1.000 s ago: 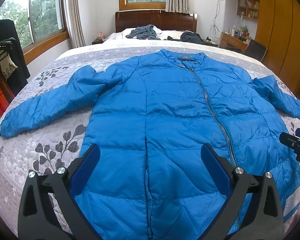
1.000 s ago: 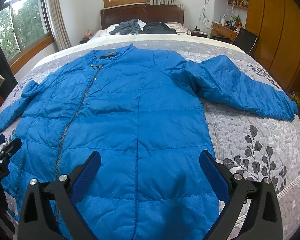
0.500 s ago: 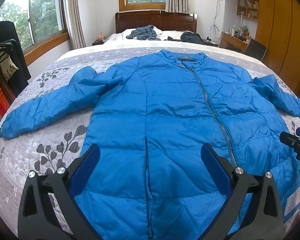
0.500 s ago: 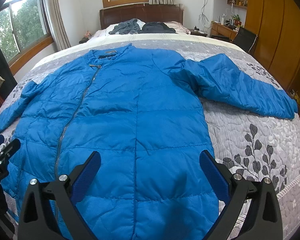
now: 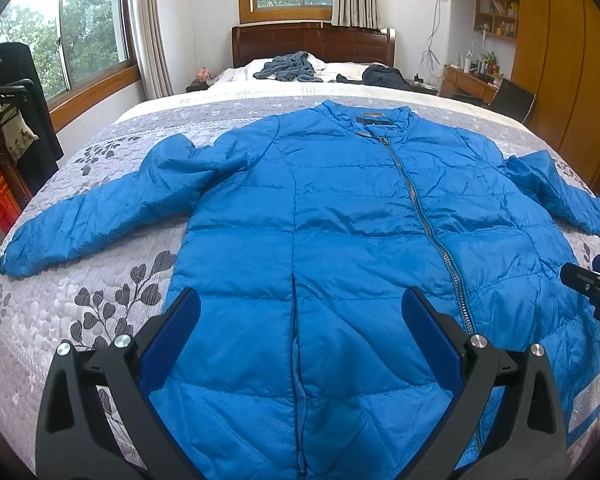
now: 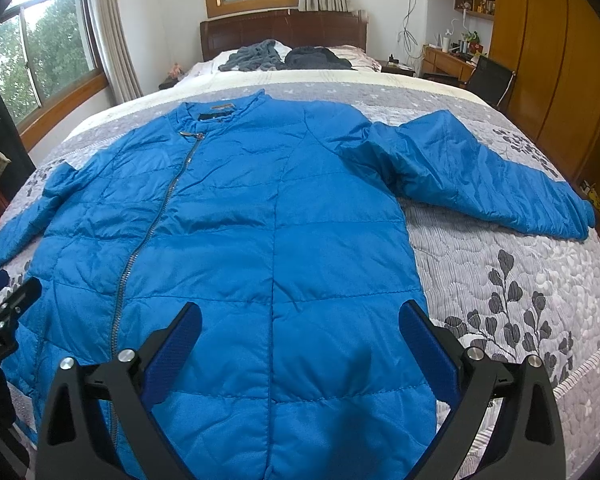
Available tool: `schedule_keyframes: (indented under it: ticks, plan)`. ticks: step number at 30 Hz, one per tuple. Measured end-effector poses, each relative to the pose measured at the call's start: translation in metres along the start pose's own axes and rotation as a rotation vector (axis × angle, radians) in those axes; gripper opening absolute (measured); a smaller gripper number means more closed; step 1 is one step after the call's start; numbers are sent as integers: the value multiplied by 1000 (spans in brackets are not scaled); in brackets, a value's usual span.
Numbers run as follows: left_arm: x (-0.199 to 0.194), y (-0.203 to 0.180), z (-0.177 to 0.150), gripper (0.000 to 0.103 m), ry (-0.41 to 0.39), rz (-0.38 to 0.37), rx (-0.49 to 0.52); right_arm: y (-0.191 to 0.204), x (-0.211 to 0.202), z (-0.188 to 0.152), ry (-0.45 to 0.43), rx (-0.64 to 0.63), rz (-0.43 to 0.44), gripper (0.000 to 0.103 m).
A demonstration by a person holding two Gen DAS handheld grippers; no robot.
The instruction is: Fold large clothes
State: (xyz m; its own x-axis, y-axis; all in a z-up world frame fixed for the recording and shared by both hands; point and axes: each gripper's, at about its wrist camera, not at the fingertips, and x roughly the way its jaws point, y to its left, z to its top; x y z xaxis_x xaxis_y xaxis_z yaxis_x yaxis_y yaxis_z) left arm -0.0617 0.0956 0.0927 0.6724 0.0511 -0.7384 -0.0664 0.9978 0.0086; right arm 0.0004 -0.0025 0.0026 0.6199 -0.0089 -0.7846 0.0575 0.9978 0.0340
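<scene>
Oddly, blue jacket (image 5: 340, 220) collar label (image 5: 374, 113) unreadable.

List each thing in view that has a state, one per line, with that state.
Blue jacket: spread flat on the bed, front up, unfolded.
Zipper: closed up to the collar.
Left sleeve: stretched out to the side.
Right sleeve: stretched out to the side.
Left tongs: open, holding nothing.
Right tongs: open, holding nothing.
Dark clothes: crumpled by the headboard.
</scene>
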Motion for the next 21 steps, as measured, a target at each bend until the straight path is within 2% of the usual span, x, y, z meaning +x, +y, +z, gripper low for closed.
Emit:
schedule_keyframes:
  ticks: [21]
  plan:
    - [1, -2, 0, 100, 3, 3, 7, -3, -1, 1, -7, 1, 1, 99]
